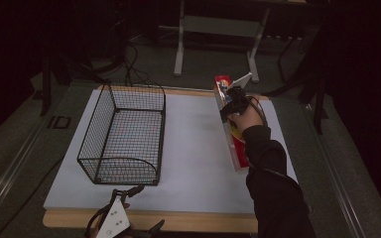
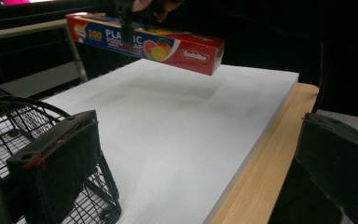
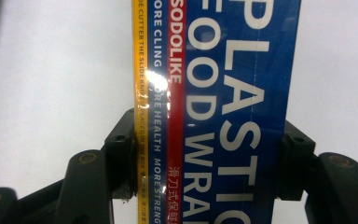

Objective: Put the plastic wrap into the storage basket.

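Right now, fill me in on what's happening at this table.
A person works with a handheld gripper in each hand. The right gripper is clamped across a long box of plastic food wrap, holding it in the air above the right side of the white board; its shadow falls on the board below. The left gripper waits open at the near edge, just in front of the black wire basket, which looks empty. Nothing has gone into the basket yet.

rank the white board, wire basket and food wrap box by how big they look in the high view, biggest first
1. white board
2. wire basket
3. food wrap box, held off the board by the right gripper, so it sits nearer the camera and looks slightly enlarged; it is still clearly smallest.
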Demonstrator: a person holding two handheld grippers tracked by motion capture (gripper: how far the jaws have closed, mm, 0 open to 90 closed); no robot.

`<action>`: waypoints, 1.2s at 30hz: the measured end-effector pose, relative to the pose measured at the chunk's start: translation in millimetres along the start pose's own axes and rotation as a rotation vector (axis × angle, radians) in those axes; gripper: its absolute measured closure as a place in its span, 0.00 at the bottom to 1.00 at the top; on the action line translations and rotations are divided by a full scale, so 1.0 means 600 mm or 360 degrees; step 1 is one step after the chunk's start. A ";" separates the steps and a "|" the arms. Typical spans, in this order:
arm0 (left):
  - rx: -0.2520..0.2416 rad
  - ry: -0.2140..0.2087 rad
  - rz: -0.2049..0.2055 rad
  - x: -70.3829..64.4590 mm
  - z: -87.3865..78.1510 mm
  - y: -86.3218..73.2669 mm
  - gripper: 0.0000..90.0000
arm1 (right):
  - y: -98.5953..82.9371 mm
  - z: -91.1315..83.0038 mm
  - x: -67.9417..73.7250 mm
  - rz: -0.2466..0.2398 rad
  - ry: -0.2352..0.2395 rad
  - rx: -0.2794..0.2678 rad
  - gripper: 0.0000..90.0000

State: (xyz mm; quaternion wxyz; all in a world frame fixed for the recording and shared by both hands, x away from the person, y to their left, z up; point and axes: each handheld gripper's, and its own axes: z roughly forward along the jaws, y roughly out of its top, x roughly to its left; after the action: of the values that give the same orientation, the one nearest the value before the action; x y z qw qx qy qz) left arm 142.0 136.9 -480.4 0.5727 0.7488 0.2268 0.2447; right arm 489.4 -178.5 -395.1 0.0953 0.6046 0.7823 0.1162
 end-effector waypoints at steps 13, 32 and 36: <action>-0.0009 0.0003 0.0000 0.001 0.000 -0.001 0.01 | 0.021 -0.043 0.063 -0.0078 0.0037 -0.0070 0.44; -0.0006 0.0015 0.0020 -0.001 -0.001 -0.001 0.01 | 0.036 -0.107 0.196 -0.0295 0.0137 -0.0223 0.44; -0.0010 0.0011 0.0022 -0.002 -0.002 0.000 0.01 | 0.042 -0.120 0.231 -0.0334 0.0174 -0.0242 0.44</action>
State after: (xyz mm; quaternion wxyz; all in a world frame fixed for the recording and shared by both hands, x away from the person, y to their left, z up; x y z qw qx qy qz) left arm 140.4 137.1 -480.5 0.5727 0.7477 0.2226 0.2520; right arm 457.3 -42.7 -320.0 0.1097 0.5033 0.8340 0.1975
